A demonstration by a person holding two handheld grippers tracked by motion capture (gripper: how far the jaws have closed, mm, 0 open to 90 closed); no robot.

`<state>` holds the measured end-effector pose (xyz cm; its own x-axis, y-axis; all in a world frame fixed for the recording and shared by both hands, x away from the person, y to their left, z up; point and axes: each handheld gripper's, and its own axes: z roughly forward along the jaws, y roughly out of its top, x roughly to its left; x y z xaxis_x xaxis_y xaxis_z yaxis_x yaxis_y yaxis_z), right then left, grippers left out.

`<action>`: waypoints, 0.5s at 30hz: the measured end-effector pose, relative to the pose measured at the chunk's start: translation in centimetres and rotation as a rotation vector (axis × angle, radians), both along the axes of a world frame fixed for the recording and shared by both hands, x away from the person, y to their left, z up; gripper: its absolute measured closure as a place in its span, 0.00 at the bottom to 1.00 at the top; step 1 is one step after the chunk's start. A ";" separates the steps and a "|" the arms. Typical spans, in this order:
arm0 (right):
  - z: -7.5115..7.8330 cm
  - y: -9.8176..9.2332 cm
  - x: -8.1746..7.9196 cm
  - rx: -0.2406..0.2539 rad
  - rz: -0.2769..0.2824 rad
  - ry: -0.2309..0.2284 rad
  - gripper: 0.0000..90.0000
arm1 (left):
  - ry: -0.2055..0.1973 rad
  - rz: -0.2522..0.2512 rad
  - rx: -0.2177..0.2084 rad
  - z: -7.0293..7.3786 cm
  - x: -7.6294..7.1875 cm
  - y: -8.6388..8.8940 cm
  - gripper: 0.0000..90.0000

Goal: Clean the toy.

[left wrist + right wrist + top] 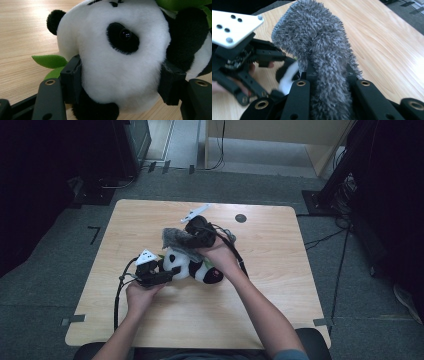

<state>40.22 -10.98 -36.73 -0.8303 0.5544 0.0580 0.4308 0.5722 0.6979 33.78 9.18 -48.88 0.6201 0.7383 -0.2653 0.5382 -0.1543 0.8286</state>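
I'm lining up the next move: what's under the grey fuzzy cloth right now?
The grey fuzzy cloth hangs from the right gripper over the toy panda, whose head the left gripper holds. Whether cloth and panda touch is covered.

No writing, label, brand, number or sign can be read in any of the pictures.
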 end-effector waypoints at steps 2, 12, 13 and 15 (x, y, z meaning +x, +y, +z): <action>-0.6 1.2 0.1 -0.012 0.012 0.008 0.83 | -0.005 0.002 0.004 0.1 -0.1 -0.1 0.37; -2.8 2.6 -0.6 -0.043 0.050 0.037 0.83 | 0.004 0.000 0.016 0.1 -0.1 -0.2 0.37; -2.8 2.4 -0.7 -0.041 0.054 0.037 0.83 | 0.002 -0.003 0.017 0.1 -0.1 -0.2 0.37; -2.9 1.8 -1.2 -0.040 0.064 0.030 0.83 | 0.003 -0.004 0.012 0.0 -0.1 -0.2 0.36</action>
